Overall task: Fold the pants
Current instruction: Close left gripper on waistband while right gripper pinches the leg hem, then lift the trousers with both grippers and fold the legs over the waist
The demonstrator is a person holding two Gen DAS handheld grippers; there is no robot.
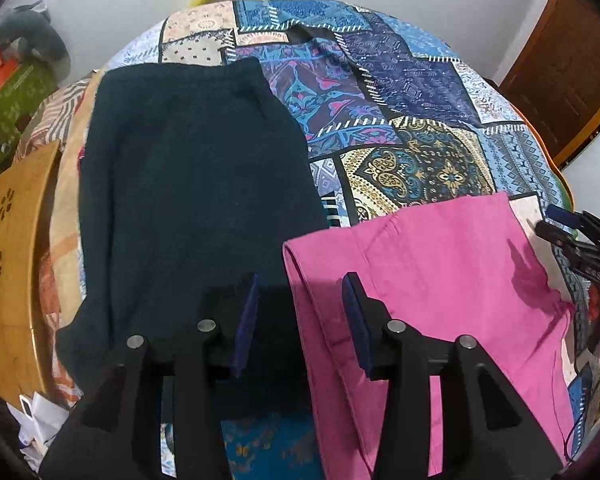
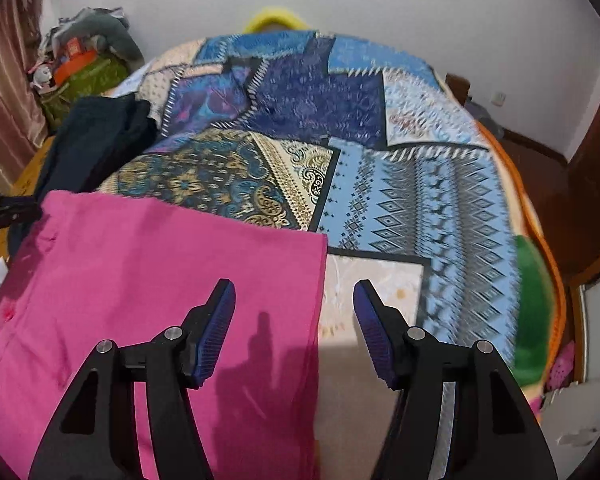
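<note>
Both grippers empty, jaws spread wide, nothing between the pads. Landmark: pink pants (image 1: 440, 280), lying flat on the patchwork bedspread (image 1: 400, 120) at its near edge.

Left gripper (image 1: 300, 312) hovers over the pants' left edge, straddling the seam between them and the dark garment (image 1: 188, 184) just beside them on the left. Right gripper (image 2: 294, 328) hovers over the pants' right edge (image 2: 320, 300): one finger above pink fabric, the other above bare bedspread.

Pink pants look already doubled lengthwise, a layered fold line shows along their left side, so my read is one fold is in and the cross fold is still to do. Grippers sit at opposite side edges, probably so both corners can be pinched and lifted together, keeping the layers aligned.

The dark garment looks folded and parked, likely set beyond the pants' left edge to keep it out of the working area.

Risk: left jaw catching dark fabric along with pink, since the two lie so close.
</note>
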